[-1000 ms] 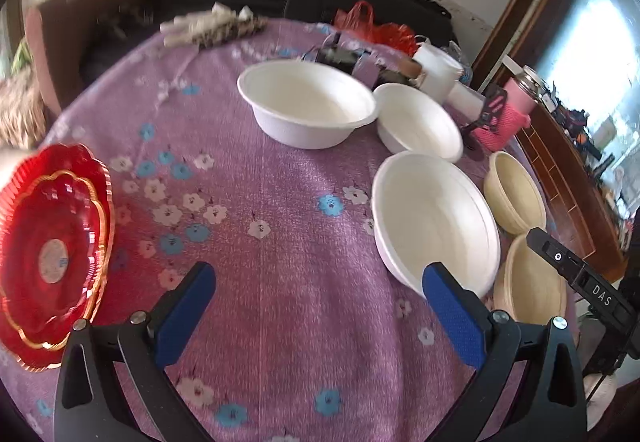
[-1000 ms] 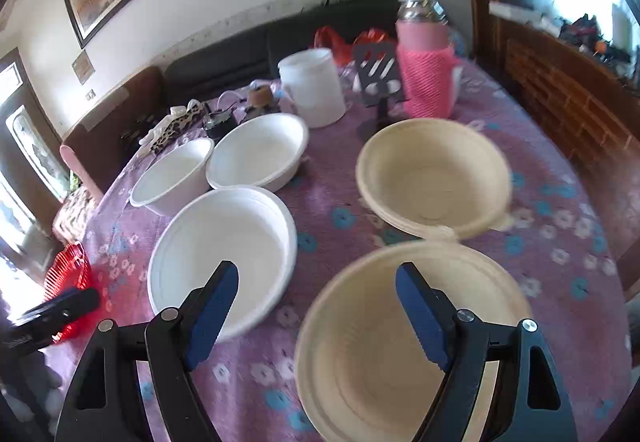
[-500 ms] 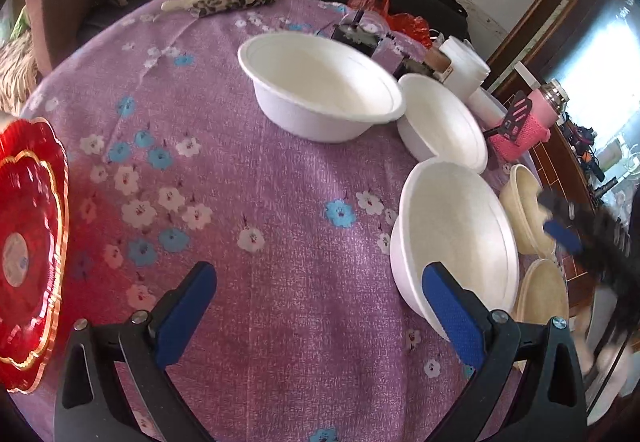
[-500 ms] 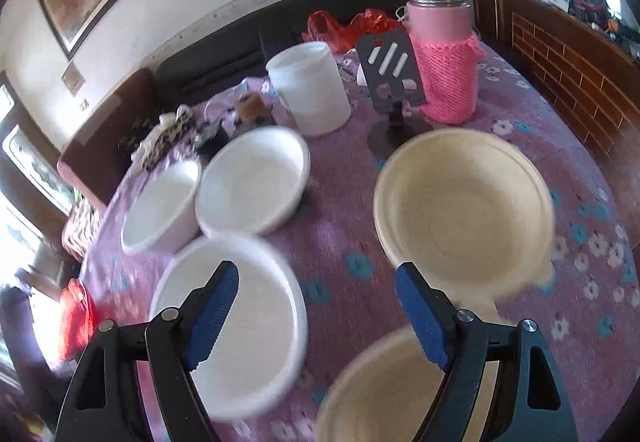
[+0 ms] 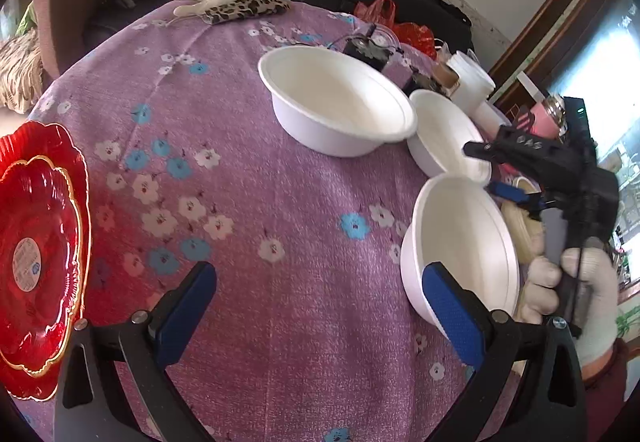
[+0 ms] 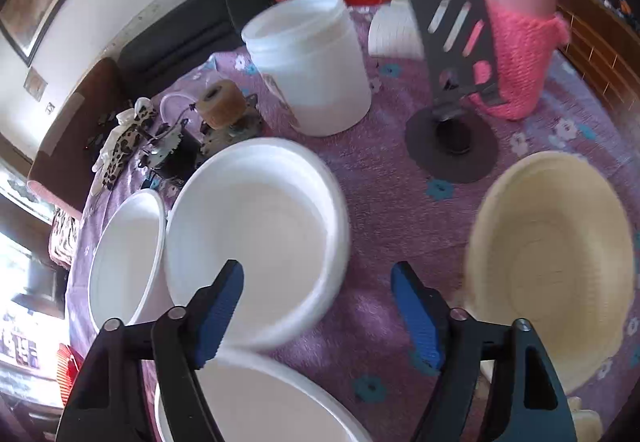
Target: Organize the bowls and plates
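We find every bowl upright with its mouth up; being round, none shows a long axis. We count three white bowls in a row on the table (image 5: 280, 201): the deep white bowl (image 5: 338, 99) toward the far edge, the middle white bowl (image 5: 446, 137) touching its rim, and the near white bowl (image 5: 464, 242) beside the right edge. We count two beige bowls; the far beige bowl (image 6: 552, 254) is plain in the right wrist view, while the near beige bowl (image 6: 584, 418) is only a sliver at the frame's bottom. Two red plates (image 5: 38, 254) lie stacked at the table's left edge, cut by the frame. The left gripper (image 5: 316, 306) stands wide and empty over bare cloth. The right gripper (image 6: 316, 306) is also spread wide, empty, above the middle white bowl's near rim. That view is motion-blurred. A white jar (image 6: 310, 65) and a pink-sleeved flask (image 6: 520, 41) stand beyond, the flask's top cut off.
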`<action>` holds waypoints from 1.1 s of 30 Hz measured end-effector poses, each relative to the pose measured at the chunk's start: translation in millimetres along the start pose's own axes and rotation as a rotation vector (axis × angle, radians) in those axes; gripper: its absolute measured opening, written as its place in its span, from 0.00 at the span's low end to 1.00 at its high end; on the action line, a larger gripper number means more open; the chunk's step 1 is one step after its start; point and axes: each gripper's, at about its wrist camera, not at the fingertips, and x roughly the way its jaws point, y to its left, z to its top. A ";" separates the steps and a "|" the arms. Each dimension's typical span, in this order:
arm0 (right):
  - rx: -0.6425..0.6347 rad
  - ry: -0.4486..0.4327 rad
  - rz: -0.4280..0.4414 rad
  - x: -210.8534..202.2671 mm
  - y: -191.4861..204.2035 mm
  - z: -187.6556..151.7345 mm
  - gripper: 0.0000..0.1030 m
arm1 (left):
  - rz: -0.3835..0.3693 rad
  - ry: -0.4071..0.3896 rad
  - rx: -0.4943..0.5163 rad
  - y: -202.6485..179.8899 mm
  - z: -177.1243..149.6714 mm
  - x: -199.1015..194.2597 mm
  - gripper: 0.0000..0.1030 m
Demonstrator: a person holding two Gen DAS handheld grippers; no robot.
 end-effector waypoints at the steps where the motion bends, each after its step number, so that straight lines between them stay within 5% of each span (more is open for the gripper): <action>1: 0.010 0.009 0.003 3.8 -0.2 0.4 0.72 | -0.003 0.000 -0.005 1.0 1.8 -0.8 1.00; 4: 0.034 0.033 0.017 15.6 -0.8 -1.5 0.54 | -0.027 0.002 -0.019 -0.6 9.7 -2.5 1.00; 6: 0.033 0.043 0.017 19.2 -1.1 -4.8 0.32 | -0.056 -0.009 -0.025 -6.9 21.6 -5.9 0.98; 10: 0.048 0.030 0.023 17.8 -8.5 -7.9 0.31 | -0.076 -0.044 0.014 -33.8 51.0 -9.3 0.95; 14: 0.058 0.017 0.012 14.3 -18.1 -9.5 0.16 | -0.023 -0.078 0.106 -73.8 84.5 0.1 0.95; 17: 0.061 -0.004 -0.033 11.5 -23.1 -11.4 0.16 | -0.008 -0.049 0.158 -98.9 100.7 16.9 0.95; 19: 0.070 -0.003 -0.034 10.7 -25.3 -10.8 0.16 | 0.007 -0.017 0.204 -117.1 106.6 32.8 0.89; 24: 0.075 0.015 -0.022 12.4 -30.1 -5.8 0.16 | 0.029 0.083 0.286 -150.0 104.7 74.4 0.50; 31: 0.103 0.036 0.029 13.4 -42.7 -5.6 0.16 | 0.070 0.124 0.270 -159.5 102.5 112.3 0.49; 33: 0.110 0.038 0.033 13.3 -43.2 -5.2 0.16 | 0.059 0.148 0.286 -163.7 99.7 116.4 0.23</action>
